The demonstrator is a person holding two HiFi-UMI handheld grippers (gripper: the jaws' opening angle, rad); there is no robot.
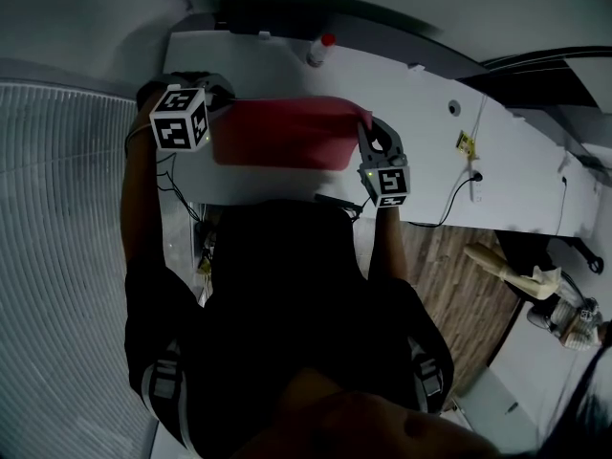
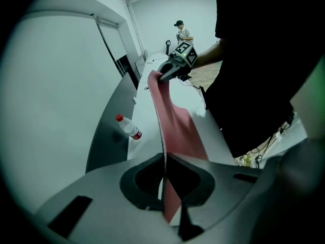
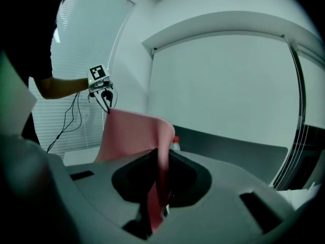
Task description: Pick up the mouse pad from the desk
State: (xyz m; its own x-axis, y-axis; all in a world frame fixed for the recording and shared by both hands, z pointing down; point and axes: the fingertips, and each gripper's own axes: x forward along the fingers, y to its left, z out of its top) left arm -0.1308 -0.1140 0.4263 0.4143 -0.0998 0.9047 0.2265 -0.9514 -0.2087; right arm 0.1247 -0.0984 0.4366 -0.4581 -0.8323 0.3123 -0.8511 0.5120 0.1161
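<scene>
The white desk [image 1: 497, 161] runs across the head view, its near edge hidden behind the person's dark torso [image 1: 287, 333]. The red mouse pad [image 1: 287, 134] hangs between both grippers over the desk; whether its sagging lower edge clears the surface is hard to tell. The left gripper [image 2: 165, 184] has its jaws pinched tight on one end, and the right gripper [image 3: 160, 187] clamps the other, blurred inside the jaws. A small red-capped bottle [image 1: 320, 51] sits beyond the pad
</scene>
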